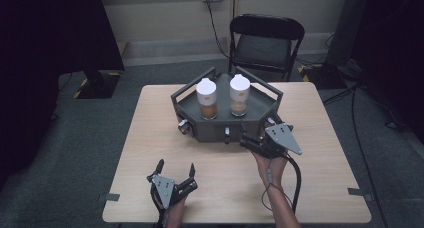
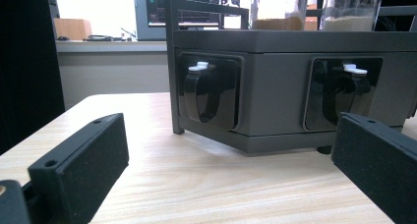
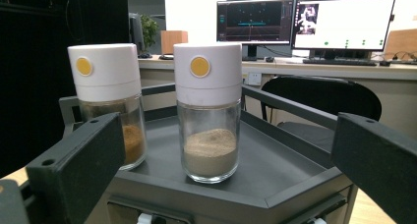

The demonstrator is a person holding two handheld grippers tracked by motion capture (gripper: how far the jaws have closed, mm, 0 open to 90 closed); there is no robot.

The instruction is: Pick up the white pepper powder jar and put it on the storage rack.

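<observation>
While aimed from six o'clock at the pale-powder jar (image 3: 208, 111), upright beside the brown-spice jar (image 3: 109, 103) on the grey rack (image 1: 260, 105), right gripper (image 1: 257, 142) released for grasping; left gripper (image 1: 174, 175) released, parked clear at seven o'clock.

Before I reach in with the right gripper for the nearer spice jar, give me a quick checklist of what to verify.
1. Right gripper open: ok, fingers spread wide.
2. Glass jar of pale powder with white cap upright: ok.
3. Jar centred between the fingers: ok in the right gripper view.
4. Gap to the second glass jar of brown powder: ok, they stand apart.
5. Dark grey hexagonal tray flat on the wooden table: ok.
6. Left gripper out of the way: ok, open, short of the tray.
</observation>
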